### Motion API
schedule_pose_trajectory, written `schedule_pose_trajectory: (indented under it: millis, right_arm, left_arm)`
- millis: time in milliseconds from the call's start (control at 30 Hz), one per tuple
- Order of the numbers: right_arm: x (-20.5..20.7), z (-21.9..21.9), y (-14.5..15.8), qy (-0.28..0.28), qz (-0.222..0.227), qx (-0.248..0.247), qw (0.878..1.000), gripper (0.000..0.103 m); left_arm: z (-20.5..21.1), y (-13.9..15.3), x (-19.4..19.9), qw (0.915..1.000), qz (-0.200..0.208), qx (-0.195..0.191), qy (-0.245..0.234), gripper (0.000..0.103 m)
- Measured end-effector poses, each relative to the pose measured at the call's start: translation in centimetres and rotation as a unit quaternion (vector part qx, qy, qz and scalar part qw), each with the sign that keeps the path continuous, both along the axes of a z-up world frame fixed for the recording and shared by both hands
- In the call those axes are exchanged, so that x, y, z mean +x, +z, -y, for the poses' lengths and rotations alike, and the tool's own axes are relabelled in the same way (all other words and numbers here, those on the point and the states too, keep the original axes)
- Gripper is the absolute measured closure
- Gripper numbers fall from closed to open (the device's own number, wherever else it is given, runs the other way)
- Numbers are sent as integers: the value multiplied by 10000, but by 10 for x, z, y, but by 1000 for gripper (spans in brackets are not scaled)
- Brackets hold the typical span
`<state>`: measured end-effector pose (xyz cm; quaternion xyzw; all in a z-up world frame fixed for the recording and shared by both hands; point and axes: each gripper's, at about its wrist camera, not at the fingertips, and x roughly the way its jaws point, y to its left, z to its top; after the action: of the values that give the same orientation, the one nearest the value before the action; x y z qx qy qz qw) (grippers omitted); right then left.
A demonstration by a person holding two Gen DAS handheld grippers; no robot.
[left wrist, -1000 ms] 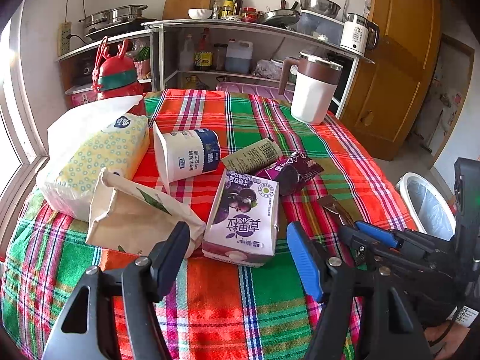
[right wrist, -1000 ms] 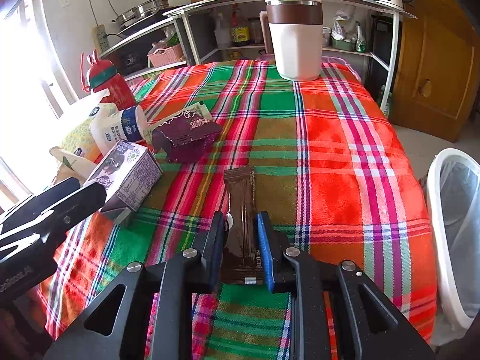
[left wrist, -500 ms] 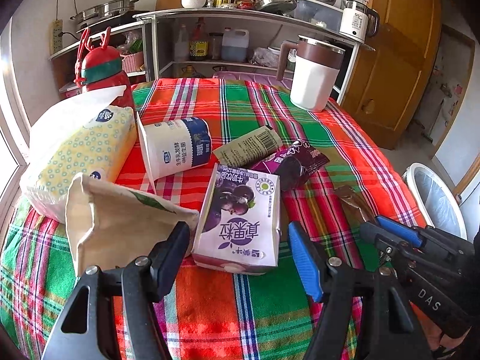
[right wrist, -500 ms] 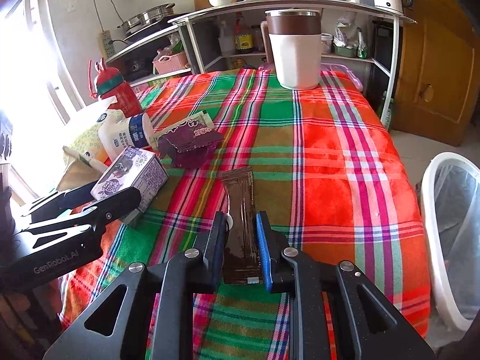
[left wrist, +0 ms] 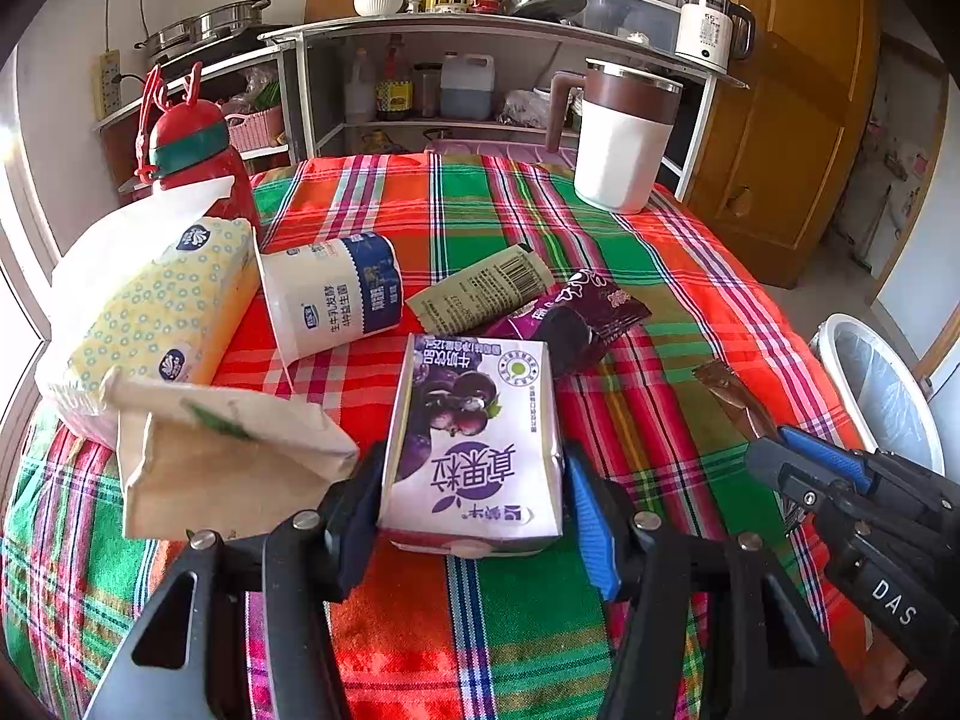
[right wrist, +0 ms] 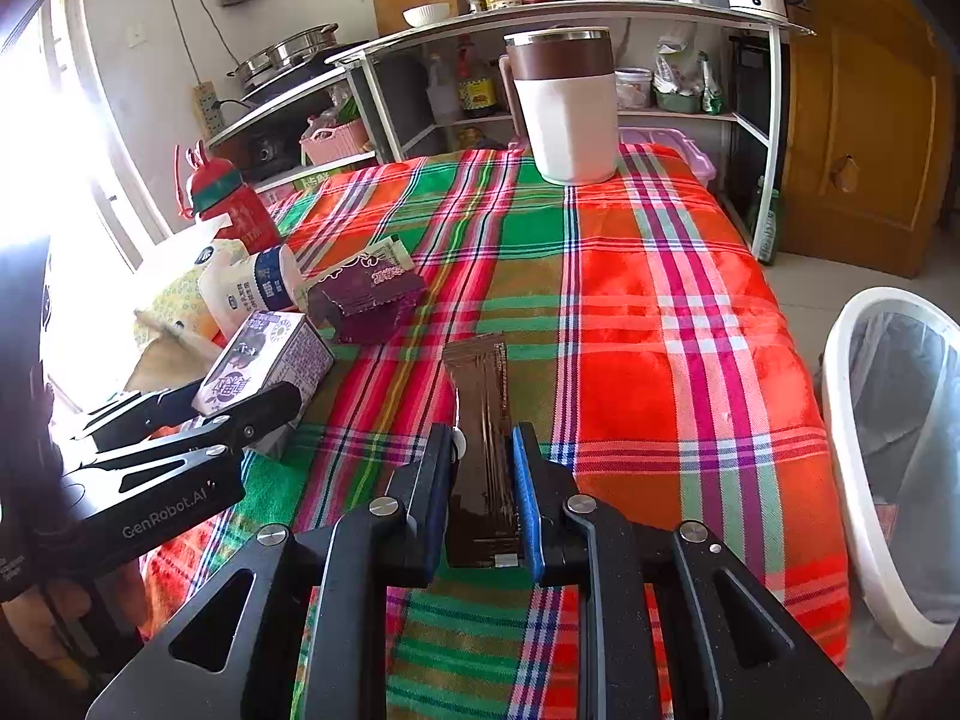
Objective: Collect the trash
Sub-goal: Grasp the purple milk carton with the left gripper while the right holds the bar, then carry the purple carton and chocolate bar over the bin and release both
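the left gripper (left wrist: 474, 501) has its fingers set against both sides of the purple milk carton (left wrist: 474, 438), which lies flat on the plaid tablecloth (left wrist: 600, 252); the carton fills the gap, though whether they press it i cannot tell. crowding the carton on its left is a tan paper bag (left wrist: 228, 456), nearly touching the left finger. behind it lie a toppled yogurt cup (left wrist: 336, 300), a green sachet (left wrist: 480, 288) and a dark purple wrapper (left wrist: 576, 318), with a tissue pack (left wrist: 156, 312) and a red bottle (left wrist: 192, 150) further left. the right gripper (right wrist: 483, 480) is clamped narrowly on the near end of a brown wrapper (right wrist: 480, 384), whose far end points across the cloth. a white mug (right wrist: 570, 102) stands at the far edge. the white bin (right wrist: 888, 468) sits beside the table on the right.
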<state>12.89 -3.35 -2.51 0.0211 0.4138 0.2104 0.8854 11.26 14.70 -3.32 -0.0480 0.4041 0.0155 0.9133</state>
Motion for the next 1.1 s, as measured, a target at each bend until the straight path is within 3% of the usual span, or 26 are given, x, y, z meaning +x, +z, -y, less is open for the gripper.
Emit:
schedule_pose_trajectory:
  millis: [1100]
  right_arm:
    - [-27, 75, 35, -579, 458, 280, 9969, 82]
  left_arm:
    - [85, 45, -28, 9952, 578, -59, -784, 45]
